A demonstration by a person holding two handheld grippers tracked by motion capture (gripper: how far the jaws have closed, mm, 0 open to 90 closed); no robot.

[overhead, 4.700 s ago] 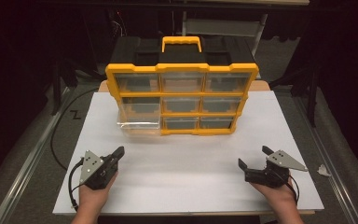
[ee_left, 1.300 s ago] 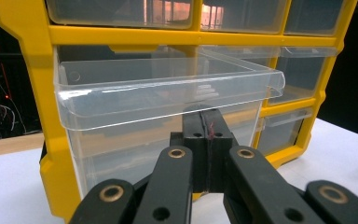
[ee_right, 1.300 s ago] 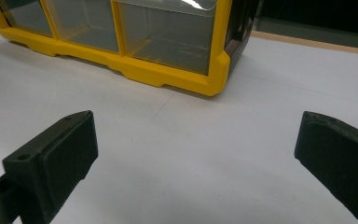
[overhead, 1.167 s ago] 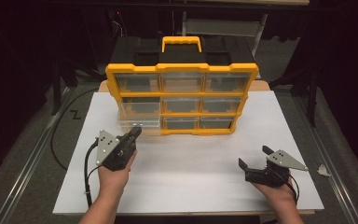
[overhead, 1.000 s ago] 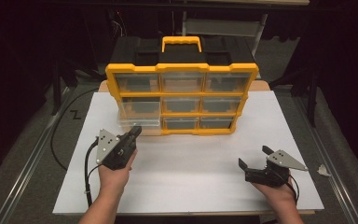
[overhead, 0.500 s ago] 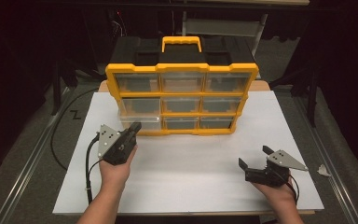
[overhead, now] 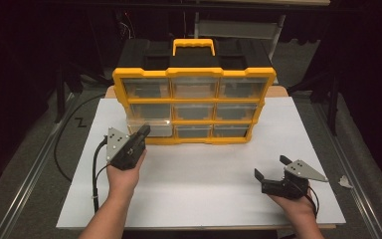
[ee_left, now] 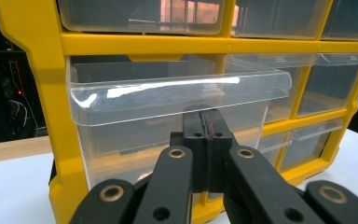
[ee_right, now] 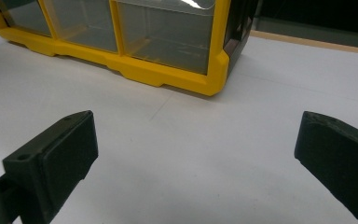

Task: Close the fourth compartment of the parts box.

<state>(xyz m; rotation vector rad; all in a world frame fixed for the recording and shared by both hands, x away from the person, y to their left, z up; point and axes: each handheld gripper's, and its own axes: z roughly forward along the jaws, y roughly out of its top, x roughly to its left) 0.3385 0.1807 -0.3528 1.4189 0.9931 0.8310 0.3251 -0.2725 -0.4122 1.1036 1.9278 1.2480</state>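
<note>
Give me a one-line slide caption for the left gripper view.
Shut left tongs just below the lip of a pulled-out clear plastic drawer in the yellow-framed organiser cabinet.

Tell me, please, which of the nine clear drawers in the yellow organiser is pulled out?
The clear plastic drawer at the middle row's left end: it alone juts forward; the rest sit flush.

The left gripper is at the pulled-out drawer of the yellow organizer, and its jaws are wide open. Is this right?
Not quite. The left gripper is at the pulled-out drawer of the yellow organizer, but its jaws are closed together, as the left gripper view shows.
</note>
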